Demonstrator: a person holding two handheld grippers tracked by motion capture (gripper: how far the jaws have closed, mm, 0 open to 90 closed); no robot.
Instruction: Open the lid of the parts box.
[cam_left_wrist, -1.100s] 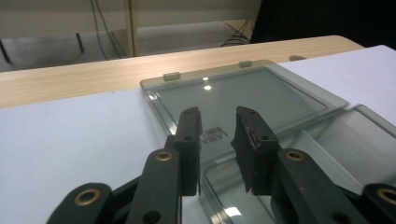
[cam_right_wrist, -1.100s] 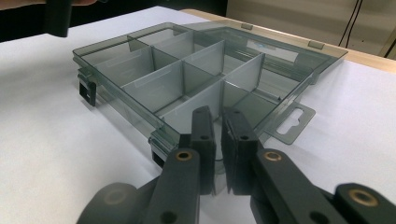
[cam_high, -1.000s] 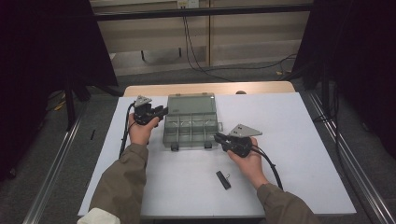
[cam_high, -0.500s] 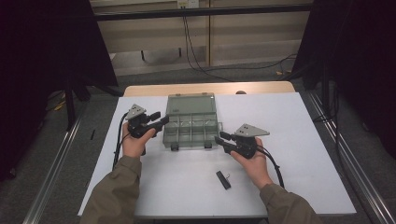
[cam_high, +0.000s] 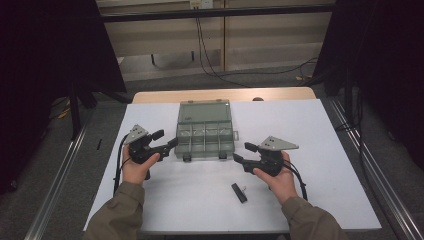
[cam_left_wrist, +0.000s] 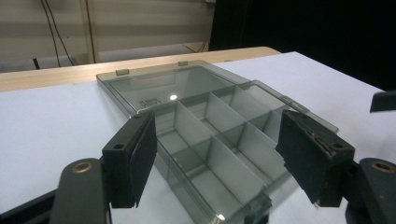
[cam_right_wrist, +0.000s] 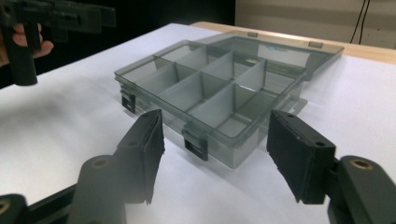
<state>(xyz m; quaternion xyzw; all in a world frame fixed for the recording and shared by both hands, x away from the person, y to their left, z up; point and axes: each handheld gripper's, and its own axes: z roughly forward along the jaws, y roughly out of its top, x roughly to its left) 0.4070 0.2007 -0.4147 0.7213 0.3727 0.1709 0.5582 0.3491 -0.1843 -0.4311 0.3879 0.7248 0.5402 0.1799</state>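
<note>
Here, your left gripper (cam_high: 169, 142) and right gripper (cam_high: 241, 154) flank the clear plastic box (cam_high: 205, 132), jaws just opened wide and holding nothing. The box lies open mid-table, lid flat behind it, apparently let go. A small black piece (cam_high: 239, 192) lies nearer you.

A fixed overhead camera is looking forward and down across the table (cam_high: 320, 125), while both gripper cameras, seemingly low, are closing on the shared compartment box (cam_high: 205, 130) (cam_left_wrist: 210, 126) (cam_right_wrist: 219, 88) from opposite sides.
</note>
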